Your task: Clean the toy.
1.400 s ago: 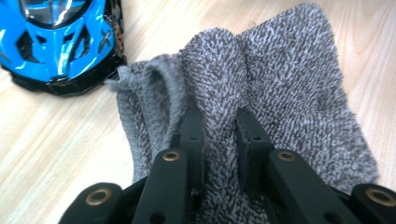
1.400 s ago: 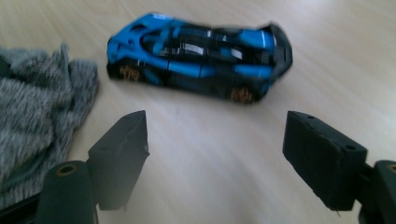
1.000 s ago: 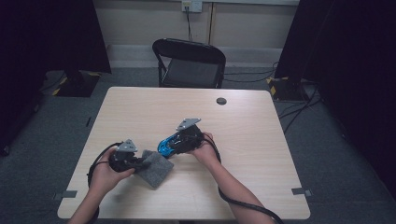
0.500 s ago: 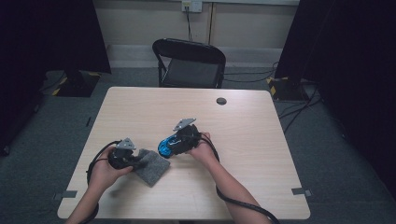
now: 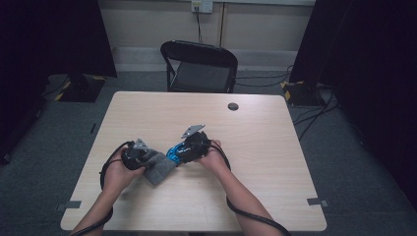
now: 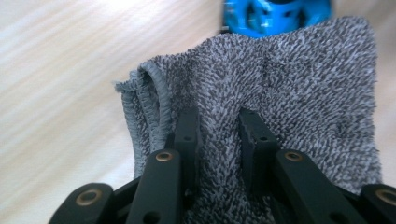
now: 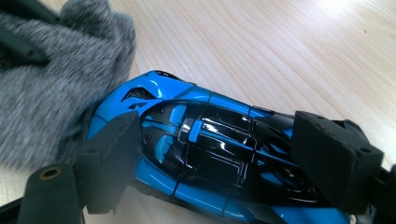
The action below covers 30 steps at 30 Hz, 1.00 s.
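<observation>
A blue and black toy car [image 7: 210,149] sits between the pads of my right gripper [image 7: 219,158], which is shut on its sides; the jaws have just been closing a little on it. In the high view the car [image 5: 173,153] is held low over the table [image 5: 265,147] by that right gripper [image 5: 178,151]. My left gripper [image 6: 217,126] is shut on a folded grey towel [image 6: 289,84], which bunches around both jaws. The towel [image 5: 160,169] touches the car's front end [image 6: 275,16], and my left gripper [image 5: 151,161] is just left of it.
A small black round disc [image 5: 233,106] lies near the table's far edge. A black folding chair [image 5: 199,66] stands behind the table. Cables trail across the floor at the right, and dark curtains hang on both sides.
My left gripper has shifted the towel a little toward the car. The right gripper and the car have stayed about where they were.
</observation>
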Each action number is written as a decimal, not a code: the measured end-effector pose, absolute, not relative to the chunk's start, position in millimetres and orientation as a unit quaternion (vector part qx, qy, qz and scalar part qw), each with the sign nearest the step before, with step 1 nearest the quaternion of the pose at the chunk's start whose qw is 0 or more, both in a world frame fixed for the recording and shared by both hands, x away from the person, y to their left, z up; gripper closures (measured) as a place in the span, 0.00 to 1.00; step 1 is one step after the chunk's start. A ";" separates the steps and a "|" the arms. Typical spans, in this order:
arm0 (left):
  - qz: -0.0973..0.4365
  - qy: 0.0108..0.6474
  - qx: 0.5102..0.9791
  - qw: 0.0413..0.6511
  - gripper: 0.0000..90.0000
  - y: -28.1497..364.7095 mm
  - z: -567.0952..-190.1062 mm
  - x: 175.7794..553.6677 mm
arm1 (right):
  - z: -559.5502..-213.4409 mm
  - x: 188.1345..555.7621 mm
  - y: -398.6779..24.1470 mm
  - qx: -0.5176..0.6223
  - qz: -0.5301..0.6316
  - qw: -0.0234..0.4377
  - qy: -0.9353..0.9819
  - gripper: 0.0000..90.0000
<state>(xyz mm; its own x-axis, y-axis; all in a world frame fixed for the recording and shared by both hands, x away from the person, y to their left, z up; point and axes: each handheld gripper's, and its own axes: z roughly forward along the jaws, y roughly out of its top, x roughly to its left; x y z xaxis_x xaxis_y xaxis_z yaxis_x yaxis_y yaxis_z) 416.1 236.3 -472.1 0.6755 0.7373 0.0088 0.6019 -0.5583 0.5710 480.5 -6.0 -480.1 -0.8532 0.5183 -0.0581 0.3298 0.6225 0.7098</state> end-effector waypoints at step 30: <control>0.148 0.489 0.810 0.288 0.82 277.7 -460.1 447.7 | -480.2 479.0 -5.3 0.235 0.366 0.129 0.891 0.20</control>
